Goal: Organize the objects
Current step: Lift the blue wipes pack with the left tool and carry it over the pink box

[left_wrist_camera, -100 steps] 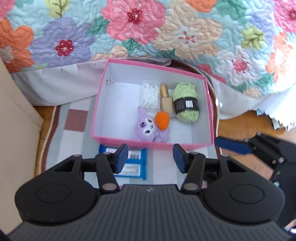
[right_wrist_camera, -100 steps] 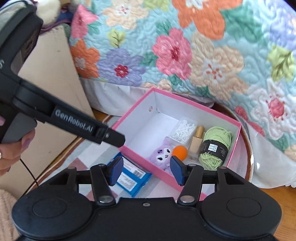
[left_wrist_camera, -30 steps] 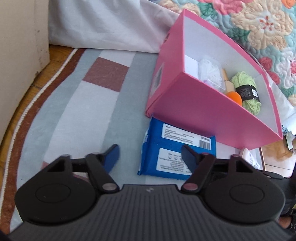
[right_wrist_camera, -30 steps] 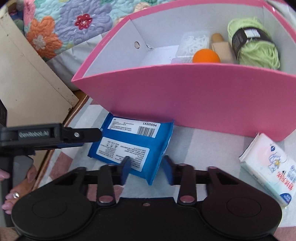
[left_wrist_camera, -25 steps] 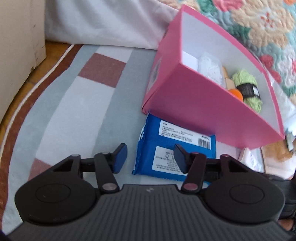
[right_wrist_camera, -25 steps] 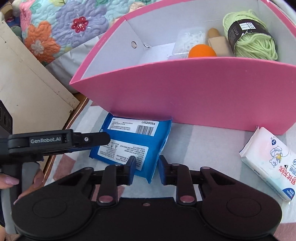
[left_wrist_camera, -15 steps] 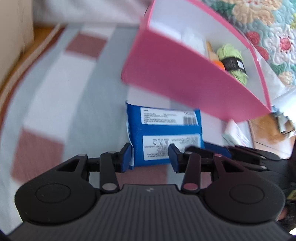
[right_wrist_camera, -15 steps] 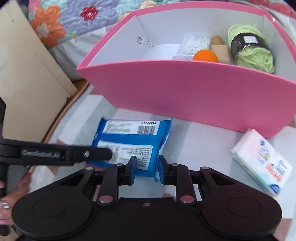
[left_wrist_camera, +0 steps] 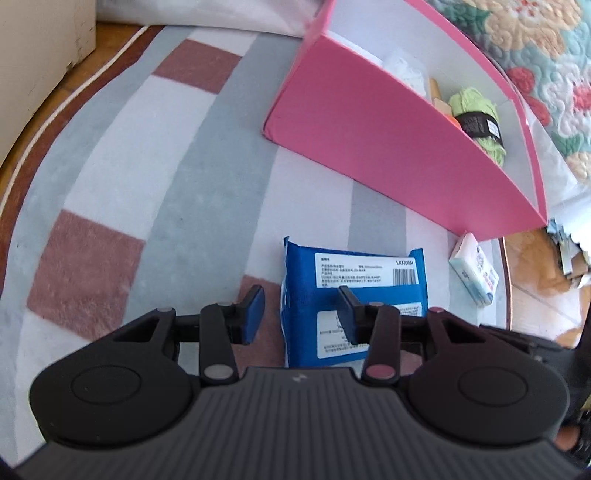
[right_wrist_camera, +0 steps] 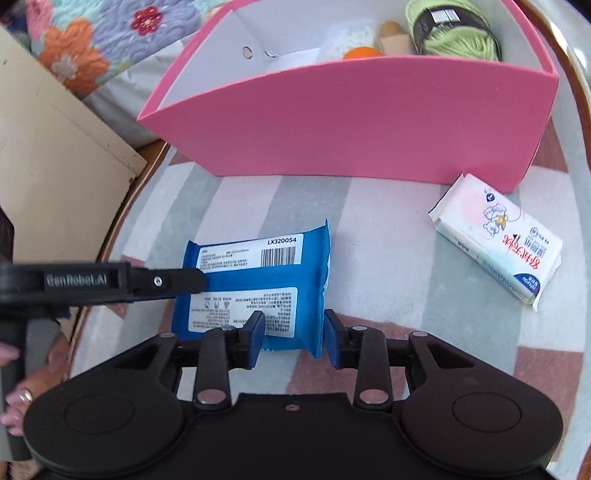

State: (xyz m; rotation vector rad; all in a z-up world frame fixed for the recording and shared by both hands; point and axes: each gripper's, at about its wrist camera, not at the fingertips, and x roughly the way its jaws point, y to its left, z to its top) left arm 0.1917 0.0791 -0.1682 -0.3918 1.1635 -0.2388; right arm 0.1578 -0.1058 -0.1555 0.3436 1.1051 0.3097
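Striped grey, white and maroon rug covers the floor beside a bed draped in a floral quilt, and on it, toward the top of both views, stands an open pink cardboard box with white inside walls. Already in the box are a green yarn skein with a black label, an orange ball, a tan-capped bottle and a clear packet of white bits, so much of the sorting looks done. Two things lie outside on the rug: a flat blue wipes packet with white labels at lower centre, and a white tissue pack with a cartoon print just beside the box's right corner. The left claw straddles the blue packet's left edge with a visible gap at its left pad, so it seems released. The right claw has the packet's near right corner between its pads and its jaws are opening, gripping nothing firmly. Both loose packs likely need boxing before the job is finished.
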